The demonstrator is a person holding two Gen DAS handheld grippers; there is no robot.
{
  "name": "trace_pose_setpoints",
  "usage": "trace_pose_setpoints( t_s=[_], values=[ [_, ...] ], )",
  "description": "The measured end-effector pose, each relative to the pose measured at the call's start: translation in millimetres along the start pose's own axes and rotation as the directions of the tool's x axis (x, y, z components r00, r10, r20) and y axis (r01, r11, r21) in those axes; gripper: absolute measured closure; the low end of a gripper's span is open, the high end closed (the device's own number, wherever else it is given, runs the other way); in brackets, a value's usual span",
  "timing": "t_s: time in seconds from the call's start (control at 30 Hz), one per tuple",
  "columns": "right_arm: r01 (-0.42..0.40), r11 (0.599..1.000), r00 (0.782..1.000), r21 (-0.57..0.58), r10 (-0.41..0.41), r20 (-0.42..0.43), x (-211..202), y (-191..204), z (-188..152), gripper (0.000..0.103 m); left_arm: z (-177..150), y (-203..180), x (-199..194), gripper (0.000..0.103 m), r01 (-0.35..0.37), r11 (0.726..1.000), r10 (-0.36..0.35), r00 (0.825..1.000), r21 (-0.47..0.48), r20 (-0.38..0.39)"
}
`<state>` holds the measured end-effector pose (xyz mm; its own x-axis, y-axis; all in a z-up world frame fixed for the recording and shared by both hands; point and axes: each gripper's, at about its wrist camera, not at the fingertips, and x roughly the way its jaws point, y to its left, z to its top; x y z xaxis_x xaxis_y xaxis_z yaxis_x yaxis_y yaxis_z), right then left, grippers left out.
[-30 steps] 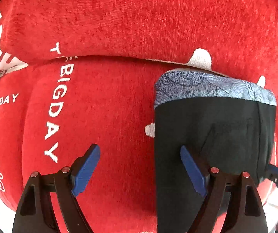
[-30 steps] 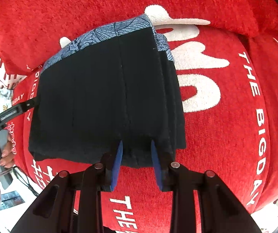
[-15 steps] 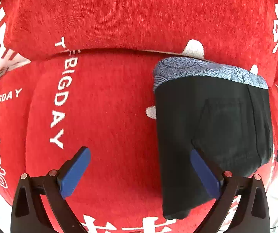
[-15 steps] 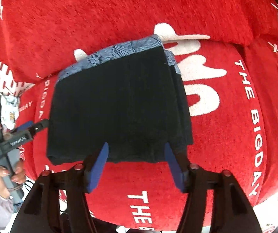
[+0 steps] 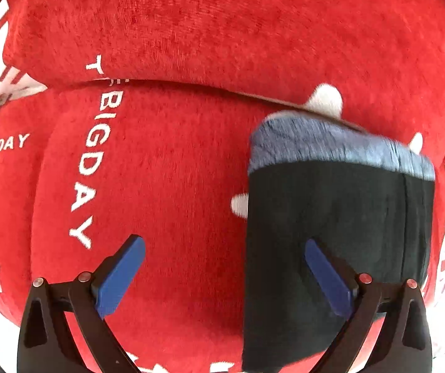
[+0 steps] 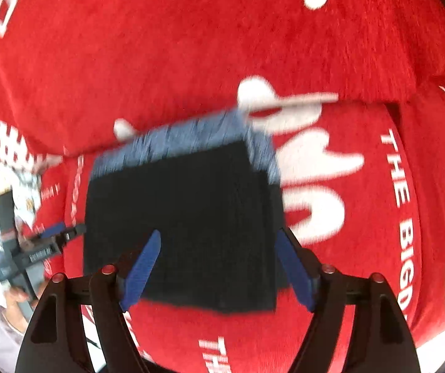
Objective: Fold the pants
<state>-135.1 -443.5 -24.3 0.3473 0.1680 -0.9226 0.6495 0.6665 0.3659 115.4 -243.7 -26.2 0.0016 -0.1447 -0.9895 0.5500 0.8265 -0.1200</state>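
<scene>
The black pants (image 5: 340, 217), folded into a compact rectangle with a blue-grey patterned waistband at the far edge, lie on a red sofa seat. They also show in the right wrist view (image 6: 185, 217). My left gripper (image 5: 225, 267) is open and empty, with its right finger over the pants' left part. My right gripper (image 6: 219, 267) is open and empty, above the near edge of the pants. The left gripper also shows at the left of the right wrist view (image 6: 57, 233).
The red sofa cover (image 5: 166, 186) carries white lettering. The backrest (image 5: 222, 31) rises just behind the pants. A person's hand (image 6: 17, 295) holds the left gripper's handle at the left edge. The seat's front edge lies close below both grippers.
The right gripper opened wide, let go of the pants' near edge and pulled back. The left gripper stayed open and shifted slightly over the pants.
</scene>
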Motion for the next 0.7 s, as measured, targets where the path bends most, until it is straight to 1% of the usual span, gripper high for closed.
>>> trace_pose_setpoints(
  t_s=[0.1, 0.17, 0.2, 0.23, 0.27, 0.3, 0.37, 0.47, 0.57, 0.67, 0.7],
  values=[
    [-0.061, 0.996, 0.998, 0.069, 0.06, 0.013, 13, -17, 35, 0.024, 11, 1, 9, 0.0, 0.016, 0.999, -0.016, 1.0, -0.028, -0.015],
    [-0.101, 0.989, 0.995, 0.106, 0.102, -0.001, 27, -27, 56, 0.03, 13, -1, 13, 0.0, 0.007, 1.0, -0.008, 1.0, -0.028, -0.02],
    [-0.112, 0.986, 0.993, 0.121, 0.116, -0.019, 35, -30, 64, 0.043, 14, -3, 13, 0.0, 0.007, 1.0, -0.007, 1.0, -0.027, -0.019],
    [-0.123, 0.983, 0.99, 0.133, 0.13, -0.046, 44, -33, 71, 0.068, 14, -4, 14, 0.0, 0.009, 1.0, -0.01, 1.0, -0.026, -0.016],
    [-0.128, 0.982, 0.988, 0.136, 0.137, -0.066, 50, -34, 73, 0.075, 14, -4, 15, 0.0, 0.012, 1.0, -0.012, 1.0, -0.027, -0.014],
    [-0.094, 0.988, 0.991, 0.119, 0.104, -0.085, 55, -35, 76, 0.08, 13, -5, 16, 0.0, 0.016, 0.999, -0.017, 1.0, -0.032, -0.015],
    [-0.067, 0.993, 0.993, 0.094, 0.076, -0.094, 61, -38, 76, 0.082, 13, -5, 19, 0.0, 0.022, 0.998, -0.023, 0.999, -0.052, -0.024],
    [-0.075, 0.989, 0.992, 0.124, 0.087, -0.09, 63, -44, 78, 0.081, 16, -1, 19, 0.0, 0.019, 0.998, -0.021, 0.999, -0.061, -0.03],
    [-0.048, 0.995, 0.996, 0.09, 0.054, -0.067, 50, -44, 74, 0.081, 14, -4, 16, 0.0, 0.0, 0.999, -0.001, 1.0, -0.039, -0.025],
    [-0.015, 0.997, 0.998, 0.071, 0.019, -0.065, 34, -48, 62, 0.08, 12, -6, 12, 0.0, 0.008, 1.0, -0.009, 1.0, -0.026, -0.029],
    [-0.023, 0.997, 0.997, 0.069, 0.028, -0.073, 31, -51, 55, 0.076, 11, -8, 11, 0.0, 0.016, 1.0, -0.017, 0.999, -0.023, -0.031]
  ],
)
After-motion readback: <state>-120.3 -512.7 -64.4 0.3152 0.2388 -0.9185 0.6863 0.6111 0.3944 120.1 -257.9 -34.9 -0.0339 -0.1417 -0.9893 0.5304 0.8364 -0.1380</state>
